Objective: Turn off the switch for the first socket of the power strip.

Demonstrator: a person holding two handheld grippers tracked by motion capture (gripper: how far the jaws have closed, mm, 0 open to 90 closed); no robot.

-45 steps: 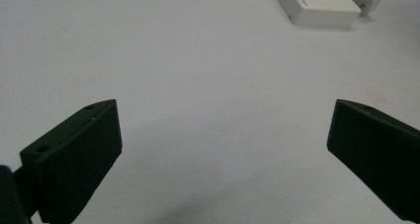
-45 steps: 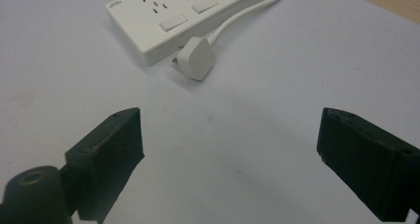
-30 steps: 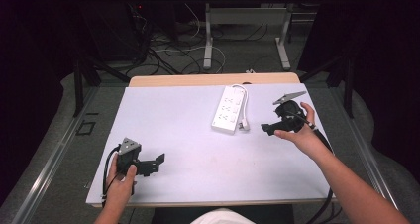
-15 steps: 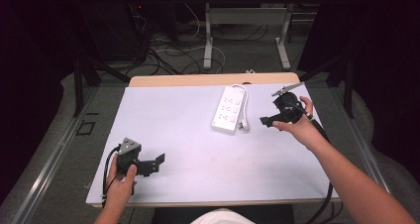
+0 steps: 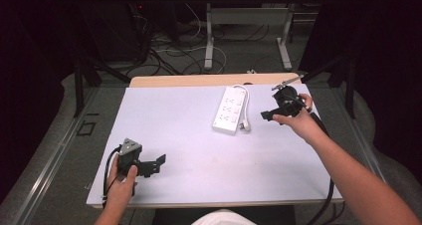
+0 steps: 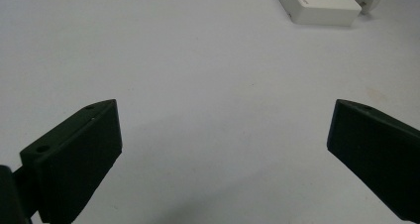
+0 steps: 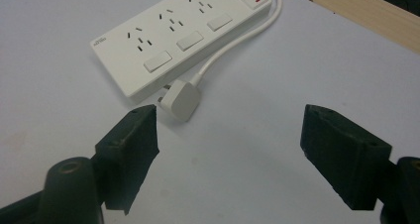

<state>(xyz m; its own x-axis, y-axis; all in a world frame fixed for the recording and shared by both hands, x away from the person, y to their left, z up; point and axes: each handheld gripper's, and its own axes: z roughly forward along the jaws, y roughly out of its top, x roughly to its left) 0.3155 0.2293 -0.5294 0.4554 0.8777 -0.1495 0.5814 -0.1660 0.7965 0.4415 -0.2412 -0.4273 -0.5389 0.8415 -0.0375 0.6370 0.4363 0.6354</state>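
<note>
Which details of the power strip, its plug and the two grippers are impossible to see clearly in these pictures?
- Power strip: the small logo at its near corner is too small to read in the right gripper view; in the left gripper view the top edge cuts most of it off.
- Plug: its pins point toward the strip, so their number is unclear; the left finger crowds them.
- Right gripper: too small in the high view to judge its opening.
- Left gripper: the hand partly covers its body in the high view.

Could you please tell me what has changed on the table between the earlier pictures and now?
The right gripper has moved up the high view toward the table's far edge, beside the power strip; its jaws have just been closing a little, with nothing between them. The left gripper, the strip and its plug stayed put.
</note>
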